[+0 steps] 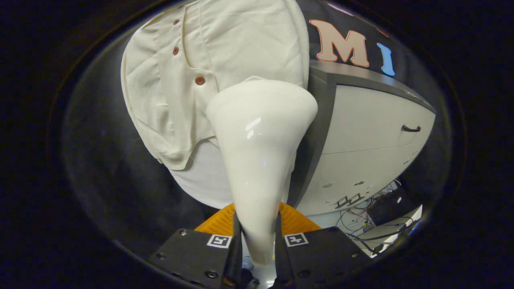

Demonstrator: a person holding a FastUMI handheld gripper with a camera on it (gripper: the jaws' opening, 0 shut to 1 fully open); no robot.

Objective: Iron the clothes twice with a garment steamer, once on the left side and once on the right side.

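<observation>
Your tongs point(258, 241) are pinching the narrow handle end of the garment steamer point(261, 136), with one finger pressed against each side of it, so the grip looks firm on both flanks. The steamer is glossy and cone-shaped; it rises from between the fingers and widens toward its broad head, which you have up against the lower part of the shirt point(225, 60). The shirt is a pale cream garment hanging in front of you, beyond the fingers, with a row of reddish-brown buttons point(199, 80) running down its placket to the left of the steamer head. The cloth shows creases around the placket and bunches into folds at the hem, down on the left side. Below the hem you can see a paler white layer point(204, 176), just left of the steamer's neck; whether it is part of the shirt or something behind it cannot be told. The steamer head covers the shirt to the right of the buttons, so you cannot tell exactly how it touches the fabric there. To the right of the shirt stands a grey-framed cabinet point(373, 132) with light drawer fronts and a dark handle point(410, 129). Beneath the cabinet, loose cables point(369, 218) lie in a tangle.
</observation>
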